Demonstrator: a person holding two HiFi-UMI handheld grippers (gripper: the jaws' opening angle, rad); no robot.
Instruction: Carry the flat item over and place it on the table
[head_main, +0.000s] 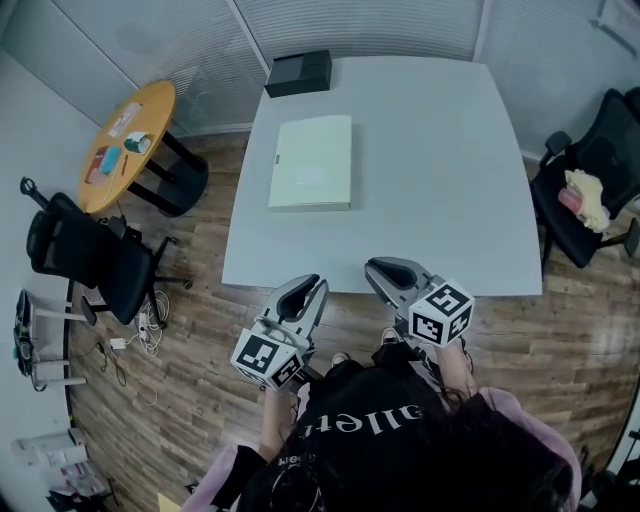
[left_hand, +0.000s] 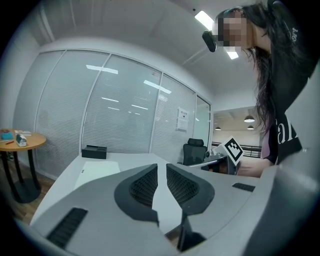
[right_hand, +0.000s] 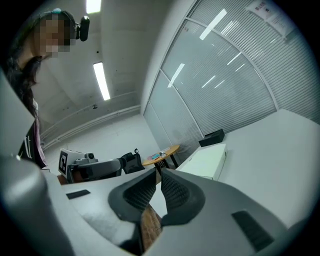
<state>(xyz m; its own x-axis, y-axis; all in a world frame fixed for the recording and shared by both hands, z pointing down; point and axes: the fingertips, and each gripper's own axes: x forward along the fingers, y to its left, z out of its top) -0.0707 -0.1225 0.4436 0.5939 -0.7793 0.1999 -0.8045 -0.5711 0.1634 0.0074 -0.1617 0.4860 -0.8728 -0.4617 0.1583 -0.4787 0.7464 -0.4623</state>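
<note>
I hold both hand-held grippers out in front of my body, side by side, short of the near edge of the large white rectangular tabletop (head_main: 430, 180) and over the brown wood-plank floor (head_main: 560, 330). My left hand-held gripper (head_main: 308, 285) points at the tabletop and slightly inward, with its marker cube back toward me. My right hand-held gripper (head_main: 385, 268) angles inward more strongly, so the two tips lean toward each other but stay apart. Both sit close to level, noses tipped a little downward.

In the left gripper view the left hand-held gripper (left_hand: 161, 166) is narrow. Its ribbed black pads are drawn almost together, with only a thin slit at the tips and nothing in it. In the right gripper view the right hand-held gripper (right_hand: 159, 172) has its tips meeting, and it too is empty.

The flat pale cream rectangular item (head_main: 311, 163) lies flat on the left half of the tabletop, well ahead of both grippers and touched by neither. It also shows in both gripper views (left_hand: 97, 170) (right_hand: 207, 161). Beyond it, at the far edge, sits a small black box (head_main: 298, 72). Off to the left stands a round orange-topped side table (head_main: 128, 140), and there is a black office chair (head_main: 85, 255) nearer me.
</note>
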